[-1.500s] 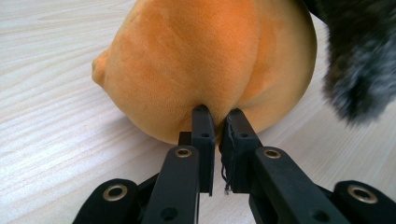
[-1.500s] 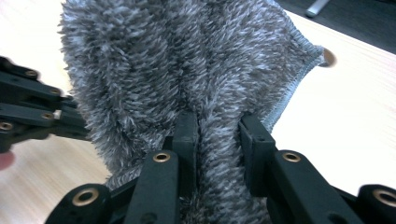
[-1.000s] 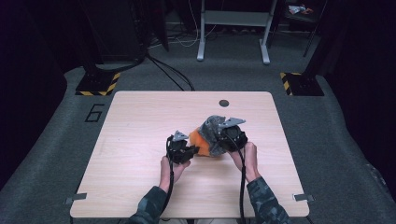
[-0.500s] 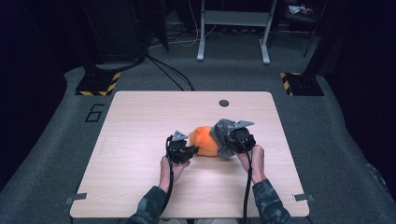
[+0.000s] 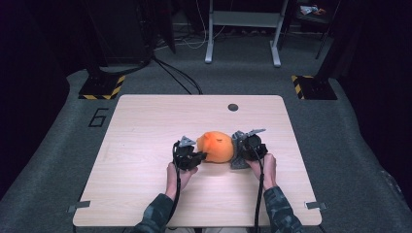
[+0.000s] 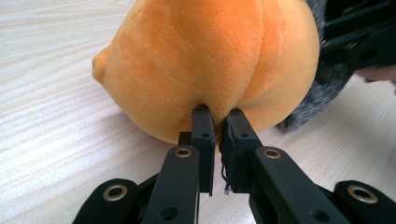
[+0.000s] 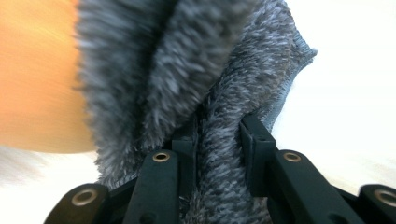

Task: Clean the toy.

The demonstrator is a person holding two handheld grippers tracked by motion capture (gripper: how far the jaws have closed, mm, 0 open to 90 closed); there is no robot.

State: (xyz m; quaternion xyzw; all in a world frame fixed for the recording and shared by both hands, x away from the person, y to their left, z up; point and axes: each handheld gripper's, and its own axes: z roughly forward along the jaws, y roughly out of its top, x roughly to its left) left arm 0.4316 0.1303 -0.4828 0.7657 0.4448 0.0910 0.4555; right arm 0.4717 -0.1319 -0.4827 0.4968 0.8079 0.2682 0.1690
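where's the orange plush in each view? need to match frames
High view: orange plush at table centre, between the two grippers.
Left gripper view: fills the upper middle, its fabric pinched by the jaws.
Right gripper view: orange blur at the left edge.
Shared landmark: grey fuzzy fabric beside the plush, right edge, centre.

Orange toy [image 6: 205, 65] soft plush, grey cloth [image 7: 187, 84] fuzzy knit, table [image 5: 145, 126] matt wood.
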